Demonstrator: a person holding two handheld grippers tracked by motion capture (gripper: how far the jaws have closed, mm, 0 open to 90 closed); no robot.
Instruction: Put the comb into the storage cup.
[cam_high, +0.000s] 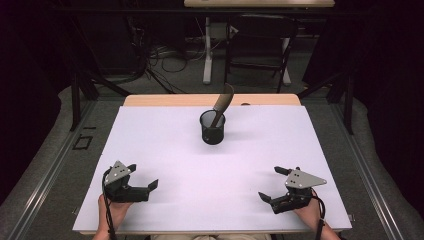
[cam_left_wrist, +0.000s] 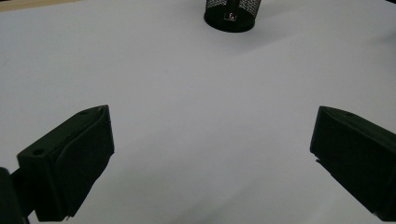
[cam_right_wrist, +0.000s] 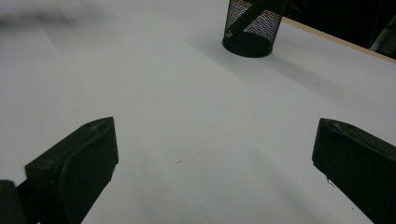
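Left gripper (cam_high: 143, 176): near-left, jaws spread, empty | right gripper (cam_high: 273, 183): near-right, spread, empty | mesh cup (cam_high: 212, 127): far centre, holding a tilted brush (cam_high: 223, 102)

The mesh cup (cam_left_wrist: 229, 15) is cut off by the top edge in the left gripper view — just its base and a strip of mesh show. In the right gripper view the cup (cam_right_wrist: 252, 28) also loses its rim to the top edge, and the dark tool (cam_right_wrist: 247, 18) inside reads as a slanted bar through the mesh, too dim to identify. From the high view, the tool's (cam_high: 221, 106) lower end is hidden inside the cup (cam_high: 212, 127). The person's forearms run off the bottom edge. The room beyond the table (cam_high: 150, 150) is dark — cables and chair legs barely resolve.
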